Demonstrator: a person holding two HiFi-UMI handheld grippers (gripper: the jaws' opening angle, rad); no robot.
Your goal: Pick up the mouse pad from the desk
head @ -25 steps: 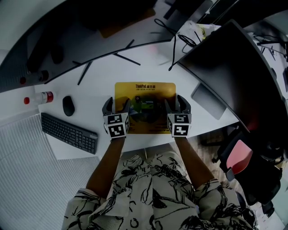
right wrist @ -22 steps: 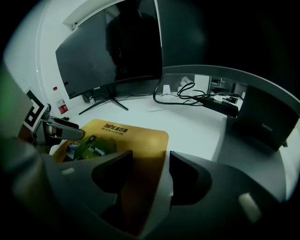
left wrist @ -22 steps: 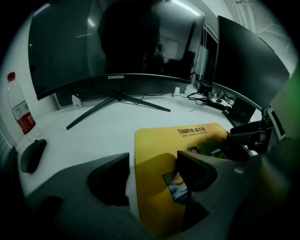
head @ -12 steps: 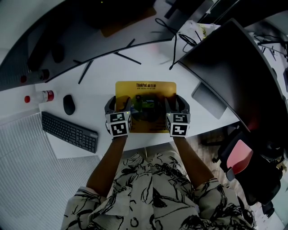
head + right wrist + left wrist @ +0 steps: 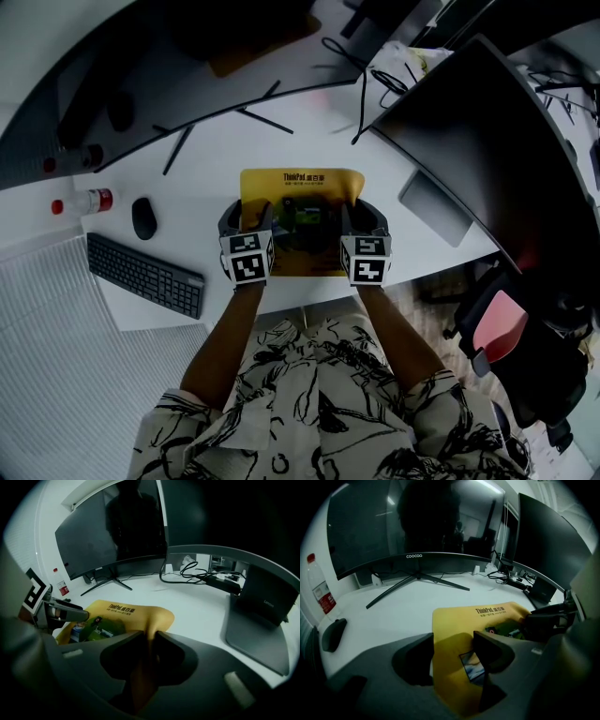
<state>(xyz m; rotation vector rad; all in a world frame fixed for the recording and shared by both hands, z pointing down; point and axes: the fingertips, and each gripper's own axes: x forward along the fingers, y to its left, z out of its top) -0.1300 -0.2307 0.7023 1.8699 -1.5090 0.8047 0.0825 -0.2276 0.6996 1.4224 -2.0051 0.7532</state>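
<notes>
On the white desk (image 5: 202, 164), the yellow mouse pad (image 5: 302, 183) lies at six o'clock. The right gripper (image 5: 151, 637), jaws just closing, pinches its three o'clock edge into a fold. The left gripper (image 5: 452, 644), jaws narrowing but apart, straddles the nine o'clock edge.

My head camera looks steeply down on the white desk (image 5: 281, 150); both gripper cameras sit low and close, sharing the flat yellow mouse pad (image 5: 262, 192).

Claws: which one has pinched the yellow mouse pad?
The right claw: its jaws, just closing, squeeze the mouse pad. The left claw, also closing, stands open around its edge.
</notes>
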